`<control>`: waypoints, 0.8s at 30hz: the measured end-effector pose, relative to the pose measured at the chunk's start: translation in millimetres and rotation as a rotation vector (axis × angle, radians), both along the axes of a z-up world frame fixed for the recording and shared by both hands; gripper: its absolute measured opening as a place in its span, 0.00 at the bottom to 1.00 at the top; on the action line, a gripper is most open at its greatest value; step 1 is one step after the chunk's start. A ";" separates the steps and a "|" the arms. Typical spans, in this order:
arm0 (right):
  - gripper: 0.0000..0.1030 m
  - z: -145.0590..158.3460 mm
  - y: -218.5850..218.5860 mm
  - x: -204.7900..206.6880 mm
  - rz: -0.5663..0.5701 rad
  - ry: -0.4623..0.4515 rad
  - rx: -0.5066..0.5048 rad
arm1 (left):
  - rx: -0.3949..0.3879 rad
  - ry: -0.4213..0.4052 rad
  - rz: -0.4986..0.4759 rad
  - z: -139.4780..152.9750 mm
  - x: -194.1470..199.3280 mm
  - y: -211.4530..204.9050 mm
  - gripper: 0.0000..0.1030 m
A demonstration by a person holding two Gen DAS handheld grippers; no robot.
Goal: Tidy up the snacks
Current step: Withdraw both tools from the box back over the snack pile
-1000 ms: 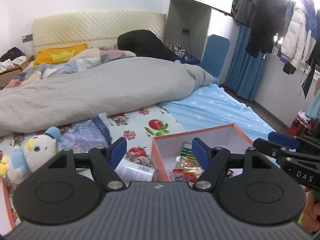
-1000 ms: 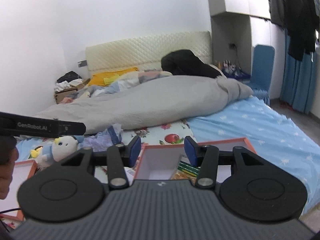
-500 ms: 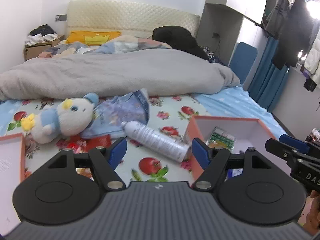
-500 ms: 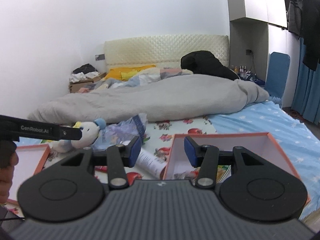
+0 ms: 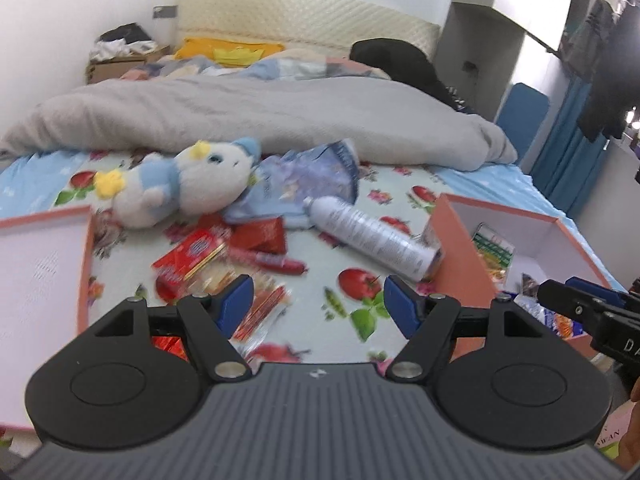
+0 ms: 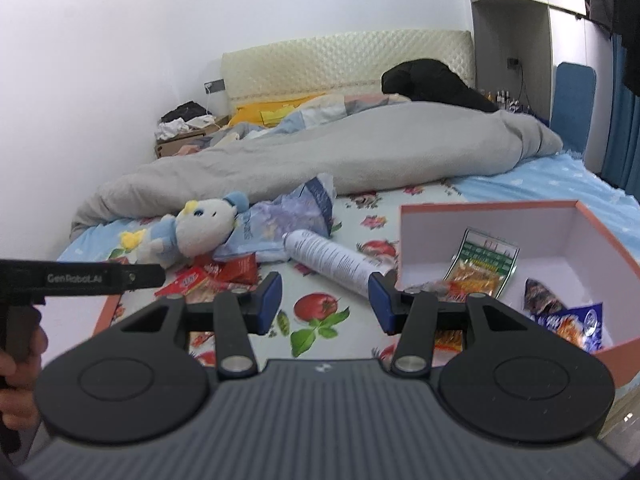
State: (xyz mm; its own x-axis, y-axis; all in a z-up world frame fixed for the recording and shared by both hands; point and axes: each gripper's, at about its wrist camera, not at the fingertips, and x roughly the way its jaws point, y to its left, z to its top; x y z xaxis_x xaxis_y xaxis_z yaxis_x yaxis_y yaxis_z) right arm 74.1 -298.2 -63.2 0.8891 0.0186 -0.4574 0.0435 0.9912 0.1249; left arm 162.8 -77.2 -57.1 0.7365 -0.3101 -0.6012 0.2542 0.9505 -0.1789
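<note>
Loose red snack packets (image 5: 192, 260) and a red sausage stick (image 5: 276, 261) lie on the flowered sheet, just ahead of my left gripper (image 5: 318, 306). It hangs open over the sheet with nothing between its fingers. The orange box (image 5: 460, 264) stands to its right with snacks inside. In the right wrist view my right gripper (image 6: 325, 302) is open and empty above the sheet, beside the box (image 6: 480, 205). Inside the box lie a green and orange packet (image 6: 480, 264) and a blue packet (image 6: 572, 324). The red packets (image 6: 224, 272) lie to the left, near the left gripper (image 6: 80, 278).
A white bottle (image 5: 372, 240) lies on its side between the snacks and the box. A plush toy (image 5: 180, 184) and a pale blue bag (image 5: 304, 184) rest behind them. The box lid (image 5: 40, 280) lies at the left. A grey duvet (image 5: 240, 116) covers the far bed.
Both grippers have dropped and tipped down toward the sheet. The left one swung left, off the box and over the loose red snacks. Neither has opened or shut.
</note>
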 end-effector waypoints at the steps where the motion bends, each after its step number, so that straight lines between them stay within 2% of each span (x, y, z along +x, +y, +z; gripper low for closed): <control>1: 0.49 -2.6 3.9 0.3 0.009 0.007 0.001 | 0.004 0.001 0.006 -3.2 -3.0 4.5 0.74; 12: 0.49 -6.0 41.3 8.2 0.100 0.015 -0.032 | 0.021 0.018 0.089 -17.1 -7.9 48.0 0.74; 24: 0.49 -27.0 73.5 42.4 0.195 0.075 -0.031 | 0.062 0.090 0.150 -45.3 7.4 76.6 0.74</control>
